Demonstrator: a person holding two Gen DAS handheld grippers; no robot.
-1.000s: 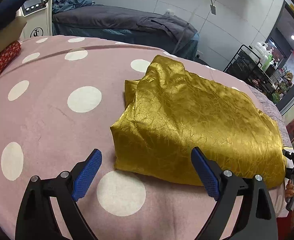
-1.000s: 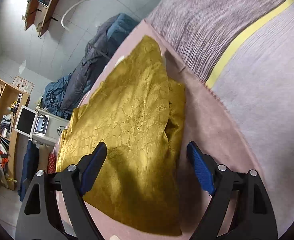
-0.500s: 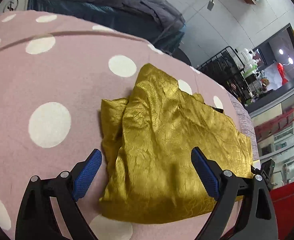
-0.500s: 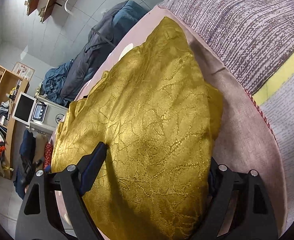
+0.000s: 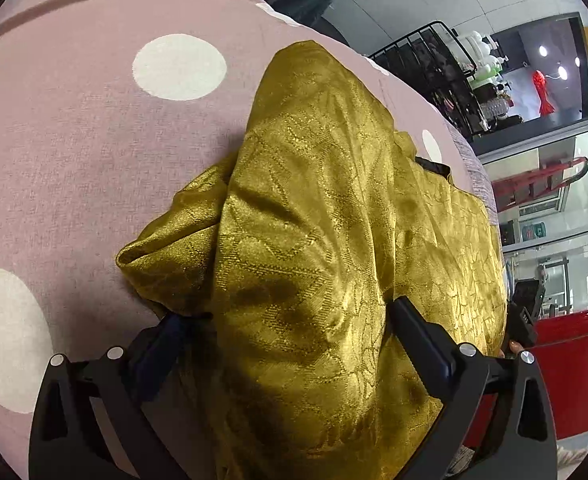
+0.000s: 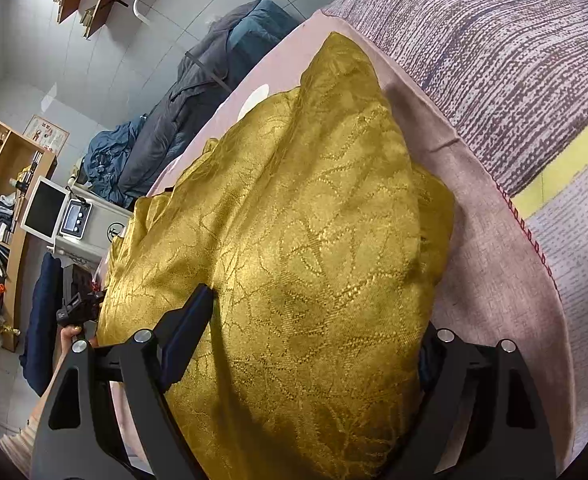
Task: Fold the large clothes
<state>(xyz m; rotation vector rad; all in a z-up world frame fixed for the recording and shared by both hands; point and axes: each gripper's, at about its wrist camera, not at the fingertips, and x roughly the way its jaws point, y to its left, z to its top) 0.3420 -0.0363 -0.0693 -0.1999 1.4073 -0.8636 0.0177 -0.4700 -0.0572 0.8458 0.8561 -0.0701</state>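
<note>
A folded gold patterned garment lies on a pink bed cover with white dots. My left gripper is open, its fingers straddling the near end of the garment, with cloth bulging between them. In the right wrist view the same garment fills the middle. My right gripper is open too, with its fingers on either side of the garment's other end. The right finger of that gripper is partly hidden by the cloth.
A grey knitted blanket with a yellow stripe lies beside the pink cover. A dark quilt on another bed, a wooden shelf and a white machine stand behind. A black wire rack stands beyond the bed.
Both grippers have moved forward onto the garment from opposite ends. The cloth now sits between the fingers of each and bulges up. Both stay open.
</note>
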